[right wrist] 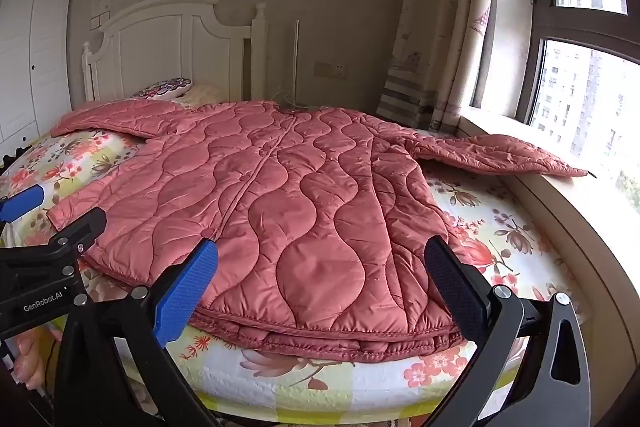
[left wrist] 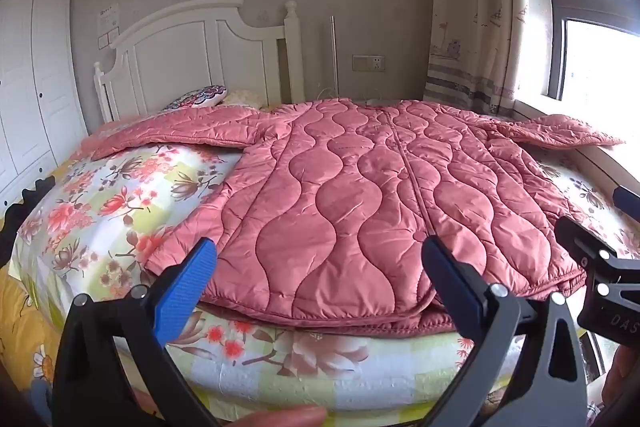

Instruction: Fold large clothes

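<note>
A quilted pink coat [left wrist: 360, 195] is lying spread flat, sleeves out, on the bed [left wrist: 120, 195], still unfolded, as the left gripper [left wrist: 320, 283] and right gripper [right wrist: 320, 283] are hovering wide open at its hem, gripping nothing.

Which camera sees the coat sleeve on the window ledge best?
The right wrist view. There the sleeve shows whole, lying out over the window ledge with its cuff plain. The left wrist view catches the same sleeve only smaller, squeezed near the picture's edge against the bright window.

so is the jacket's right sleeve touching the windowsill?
Touching. The right wrist view shows the jacket's right sleeve draped flat across the windowsill, no gap under it.
</note>
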Available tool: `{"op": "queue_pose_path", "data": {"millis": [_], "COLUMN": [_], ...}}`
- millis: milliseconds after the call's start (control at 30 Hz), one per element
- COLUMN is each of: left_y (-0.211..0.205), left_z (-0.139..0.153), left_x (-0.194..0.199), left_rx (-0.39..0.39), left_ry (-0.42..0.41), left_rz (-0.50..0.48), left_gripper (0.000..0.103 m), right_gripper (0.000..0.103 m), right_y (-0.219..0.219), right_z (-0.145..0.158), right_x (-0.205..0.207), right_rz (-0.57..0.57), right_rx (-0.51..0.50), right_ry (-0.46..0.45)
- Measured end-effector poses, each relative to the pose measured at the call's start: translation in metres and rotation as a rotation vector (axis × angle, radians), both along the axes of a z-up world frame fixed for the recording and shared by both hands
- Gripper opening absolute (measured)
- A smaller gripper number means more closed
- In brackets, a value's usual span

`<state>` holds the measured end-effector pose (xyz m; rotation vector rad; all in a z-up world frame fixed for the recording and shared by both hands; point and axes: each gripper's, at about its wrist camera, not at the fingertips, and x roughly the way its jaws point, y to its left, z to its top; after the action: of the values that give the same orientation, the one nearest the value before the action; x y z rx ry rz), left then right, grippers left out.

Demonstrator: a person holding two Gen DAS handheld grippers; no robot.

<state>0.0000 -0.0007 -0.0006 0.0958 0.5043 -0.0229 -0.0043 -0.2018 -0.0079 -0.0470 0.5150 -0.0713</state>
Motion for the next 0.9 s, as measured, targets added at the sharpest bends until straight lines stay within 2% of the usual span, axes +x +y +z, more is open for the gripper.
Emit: {"op": "queue_pose_path", "data": {"millis": [167, 233, 900], "left_y": [-0.009, 0.003, 0.0], "left_z": [0.0, -0.002, -0.004], "left_x": [-0.007, 0.005, 0.003], "left_rx": [0.009, -0.029, -0.006], "left_ry": [0.005, 0.034, 0.032], "left_rz": [0.0, 0.004, 0.0], "left_gripper": [0.101, 0.101, 0.101], "right_gripper": [0.099, 0.099, 0.099], "right_y": [-0.001, -0.002, -0.003], "right_z": [0.001, 0.002, -0.005], "right_x": [0.002, 0.002, 0.002], "right_rz": [-0.001, -0.003, -0.001], "right_rx": [-0.001, 0.0, 0.028], "right_ry": [0.002, -0.002, 0.016]}}
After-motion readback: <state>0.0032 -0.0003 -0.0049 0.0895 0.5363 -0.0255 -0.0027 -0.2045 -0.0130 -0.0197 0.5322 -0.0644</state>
